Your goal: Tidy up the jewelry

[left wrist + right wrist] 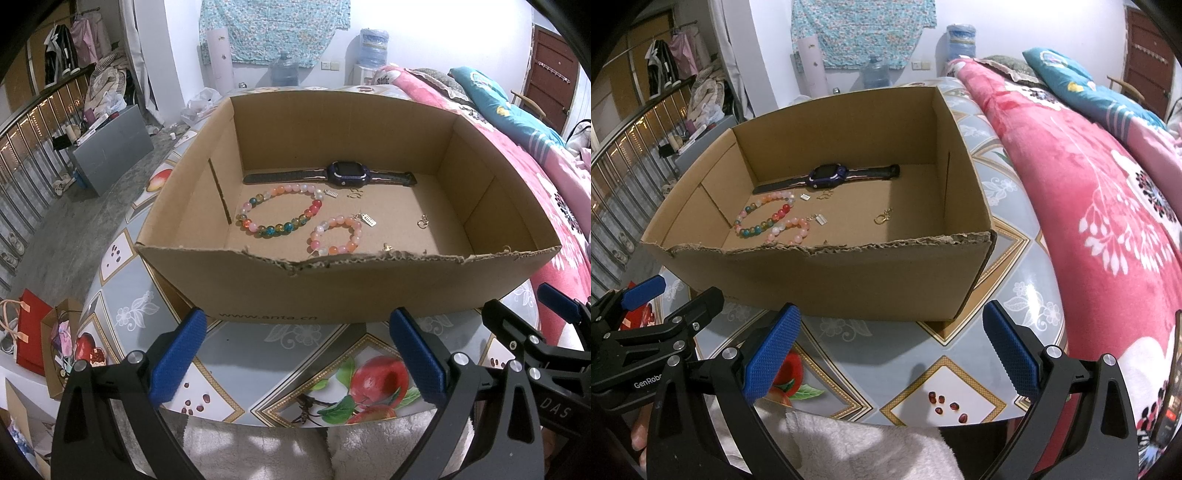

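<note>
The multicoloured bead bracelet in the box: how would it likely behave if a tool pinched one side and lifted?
The multicoloured bead bracelet is a loop of separate round beads, so it would probably sag and hang rather than hold its oval. The glossy beads look apt to slip between pads. Pushed, it would likely deform and slide across the cardboard box floor.

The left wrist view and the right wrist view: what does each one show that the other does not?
Only the left wrist view shows the red gift bag on the floor beside the table.

Only the right wrist view shows the printed red seeds on the tablecloth's near right corner, and more of the pink blanket.

Both show the cardboard box holding the watch, the multicolour bead bracelet and the pink bead bracelet, plus both open grippers: left gripper, right gripper.
</note>
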Demonstrator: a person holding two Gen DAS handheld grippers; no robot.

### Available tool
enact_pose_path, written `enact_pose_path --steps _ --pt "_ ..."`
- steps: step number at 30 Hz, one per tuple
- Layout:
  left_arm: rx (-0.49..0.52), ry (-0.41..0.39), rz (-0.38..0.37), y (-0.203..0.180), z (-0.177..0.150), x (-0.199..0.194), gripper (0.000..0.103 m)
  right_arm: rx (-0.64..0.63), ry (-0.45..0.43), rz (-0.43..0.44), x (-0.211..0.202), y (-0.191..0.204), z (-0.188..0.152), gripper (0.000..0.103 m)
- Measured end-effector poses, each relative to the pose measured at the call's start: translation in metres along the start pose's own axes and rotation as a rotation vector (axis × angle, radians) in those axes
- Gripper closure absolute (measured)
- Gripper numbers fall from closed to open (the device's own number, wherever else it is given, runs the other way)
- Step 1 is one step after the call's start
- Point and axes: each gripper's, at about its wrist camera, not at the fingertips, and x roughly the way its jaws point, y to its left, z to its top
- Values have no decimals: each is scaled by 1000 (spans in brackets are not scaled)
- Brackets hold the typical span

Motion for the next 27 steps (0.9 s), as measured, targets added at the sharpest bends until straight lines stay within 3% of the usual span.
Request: enact_pose_path --steps 27 --pt "-1 0 0 2 0 0 6 1 -1 -1 0 2 0 8"
